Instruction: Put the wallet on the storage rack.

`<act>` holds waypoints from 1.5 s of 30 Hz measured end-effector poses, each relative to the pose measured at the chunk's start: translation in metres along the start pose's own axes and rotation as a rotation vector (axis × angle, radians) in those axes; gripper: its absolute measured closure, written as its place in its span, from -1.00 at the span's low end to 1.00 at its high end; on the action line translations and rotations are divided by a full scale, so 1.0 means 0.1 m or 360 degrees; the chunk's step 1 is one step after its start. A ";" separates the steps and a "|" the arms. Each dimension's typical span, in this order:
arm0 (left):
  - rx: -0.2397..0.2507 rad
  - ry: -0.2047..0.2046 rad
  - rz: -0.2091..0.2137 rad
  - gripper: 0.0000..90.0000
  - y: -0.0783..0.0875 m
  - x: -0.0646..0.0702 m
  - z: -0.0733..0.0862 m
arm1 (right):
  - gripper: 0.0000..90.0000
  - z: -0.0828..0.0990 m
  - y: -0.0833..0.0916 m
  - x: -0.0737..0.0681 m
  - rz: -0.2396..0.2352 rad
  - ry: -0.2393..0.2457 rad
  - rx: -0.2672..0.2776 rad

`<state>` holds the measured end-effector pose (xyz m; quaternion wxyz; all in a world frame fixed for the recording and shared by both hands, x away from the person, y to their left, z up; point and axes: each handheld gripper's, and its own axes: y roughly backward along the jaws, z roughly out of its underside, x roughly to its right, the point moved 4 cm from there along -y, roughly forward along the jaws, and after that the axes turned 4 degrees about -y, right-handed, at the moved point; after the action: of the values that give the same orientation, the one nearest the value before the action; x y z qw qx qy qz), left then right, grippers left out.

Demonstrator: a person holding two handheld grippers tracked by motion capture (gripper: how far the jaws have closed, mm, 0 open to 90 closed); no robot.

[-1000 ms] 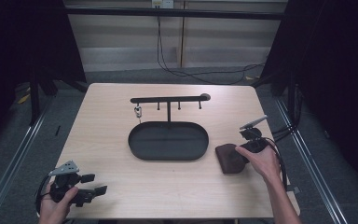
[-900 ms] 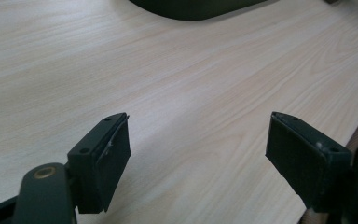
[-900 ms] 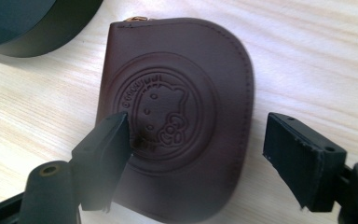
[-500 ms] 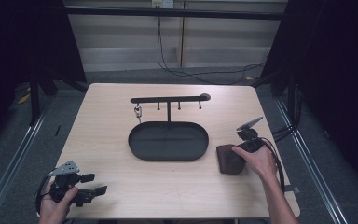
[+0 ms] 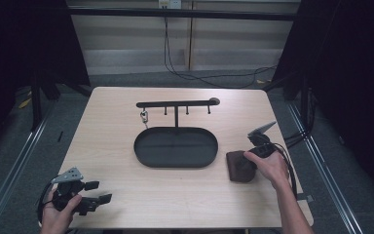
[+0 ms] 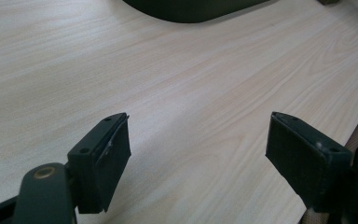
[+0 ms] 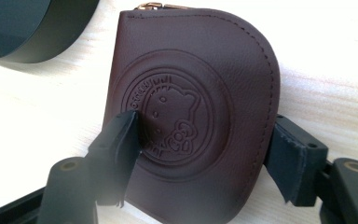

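With the right gripper (image 7: 200, 154) fingers just closing astride the brown pouch (image 7: 191, 107) near the worktop's right edge, unclamped, the pouch should be pinched squarely across its width.

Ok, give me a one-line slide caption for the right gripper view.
Right claw closing around a dark brown embossed leather pouch lying on the table, beside the black tray.
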<state>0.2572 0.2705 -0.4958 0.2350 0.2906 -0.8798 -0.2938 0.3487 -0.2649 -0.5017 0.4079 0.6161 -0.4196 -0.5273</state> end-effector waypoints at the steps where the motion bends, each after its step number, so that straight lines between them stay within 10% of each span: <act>1: -0.0001 0.0000 0.0002 -0.52 0.00 0.00 0.00 | -0.27 0.00 0.01 0.00 0.0013 -0.0002 -0.0005; 15: 0.0004 0.0000 -0.0010 -0.52 0.00 -0.01 -0.01 | 0.43 -0.07 0.22 -0.13 0.0128 0.0053 0.0009; 45: -0.0012 -0.0007 -0.0002 -0.52 -0.01 -0.01 0.00 | 0.84 -0.16 0.54 -0.33 0.0311 0.0119 -0.0029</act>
<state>0.2589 0.2705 -0.4968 0.2341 0.2896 -0.8790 -0.2978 0.3571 -0.2496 -0.4386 0.4782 0.5879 -0.4572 -0.4654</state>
